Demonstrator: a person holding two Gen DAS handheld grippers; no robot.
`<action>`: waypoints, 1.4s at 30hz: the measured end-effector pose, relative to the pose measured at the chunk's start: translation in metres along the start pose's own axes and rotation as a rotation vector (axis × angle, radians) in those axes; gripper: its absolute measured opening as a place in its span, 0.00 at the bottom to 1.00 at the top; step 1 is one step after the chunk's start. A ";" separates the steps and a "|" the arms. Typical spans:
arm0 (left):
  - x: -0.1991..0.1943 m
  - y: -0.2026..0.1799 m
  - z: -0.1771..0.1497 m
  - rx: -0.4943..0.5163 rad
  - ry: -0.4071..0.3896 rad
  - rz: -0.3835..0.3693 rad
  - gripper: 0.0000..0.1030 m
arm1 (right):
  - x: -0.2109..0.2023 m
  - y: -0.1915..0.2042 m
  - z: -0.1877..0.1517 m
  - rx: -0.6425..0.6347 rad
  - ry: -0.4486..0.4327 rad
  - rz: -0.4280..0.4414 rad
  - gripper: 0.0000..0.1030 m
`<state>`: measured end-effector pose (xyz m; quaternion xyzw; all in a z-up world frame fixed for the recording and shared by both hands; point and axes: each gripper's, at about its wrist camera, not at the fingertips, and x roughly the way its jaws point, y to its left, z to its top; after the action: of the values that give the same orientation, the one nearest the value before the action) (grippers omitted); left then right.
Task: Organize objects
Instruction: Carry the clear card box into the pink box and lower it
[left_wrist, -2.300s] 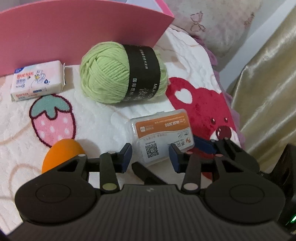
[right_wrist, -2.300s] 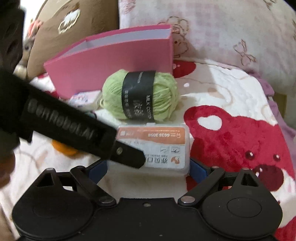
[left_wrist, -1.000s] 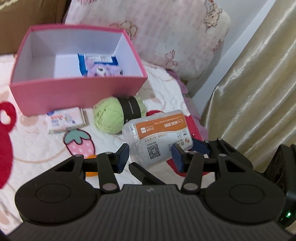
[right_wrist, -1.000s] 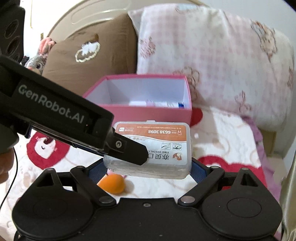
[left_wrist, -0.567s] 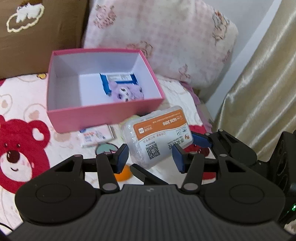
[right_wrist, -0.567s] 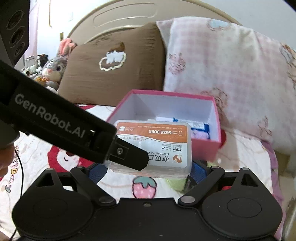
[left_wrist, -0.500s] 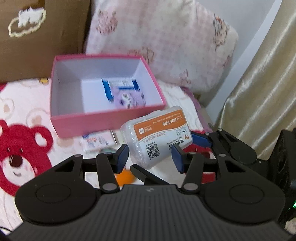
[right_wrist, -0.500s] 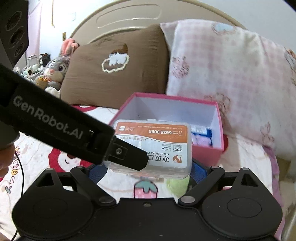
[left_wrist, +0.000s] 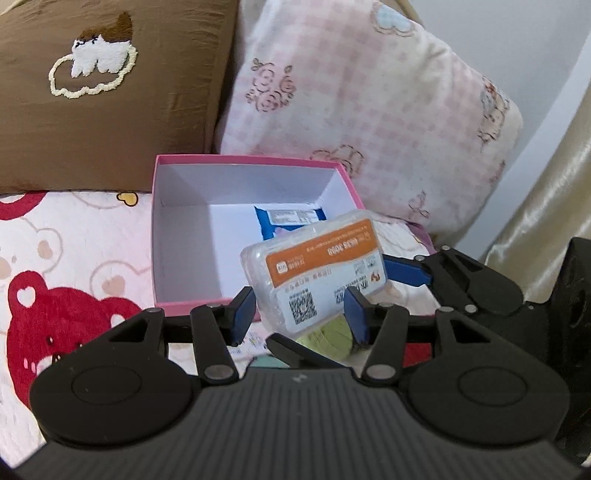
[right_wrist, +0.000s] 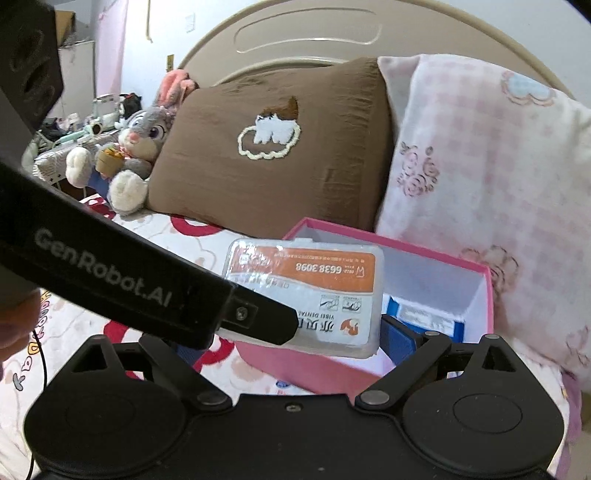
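Lifted off the bed since earlier, the dental floss box (right_wrist: 306, 295) held in the right gripper (right_wrist: 295, 339) fingers now hangs over the pink box (left_wrist: 159, 236); the left gripper (left_wrist: 299, 314) fingers gape narrowly, empty, having just opened slightly.

In the left wrist view, the pink cardboard box (left_wrist: 192, 299) sits mid-frame, a blue packet (left_wrist: 291, 218) inside, the brown pillow (left_wrist: 110, 110) upper left behind it.

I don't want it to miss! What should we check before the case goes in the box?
1. Right tool gripping the case: ok.
2. Box open on top: ok.
3. Free floor in the box beside the blue pack: ok.
4. Case fully above the box: cannot tell.
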<state>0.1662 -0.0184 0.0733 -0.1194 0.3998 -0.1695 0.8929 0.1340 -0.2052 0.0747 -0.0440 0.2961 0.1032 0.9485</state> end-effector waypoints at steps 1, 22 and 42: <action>0.003 0.002 0.002 -0.004 0.001 0.002 0.50 | 0.002 -0.002 0.003 -0.007 -0.001 0.011 0.94; 0.124 0.065 0.054 -0.160 0.093 0.060 0.51 | 0.122 -0.082 0.018 0.194 0.217 0.082 0.67; 0.210 0.078 0.058 -0.134 0.212 0.211 0.48 | 0.207 -0.104 0.007 0.196 0.421 0.023 0.39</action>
<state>0.3571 -0.0262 -0.0576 -0.1176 0.5126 -0.0595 0.8485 0.3270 -0.2706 -0.0352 0.0313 0.4967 0.0734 0.8643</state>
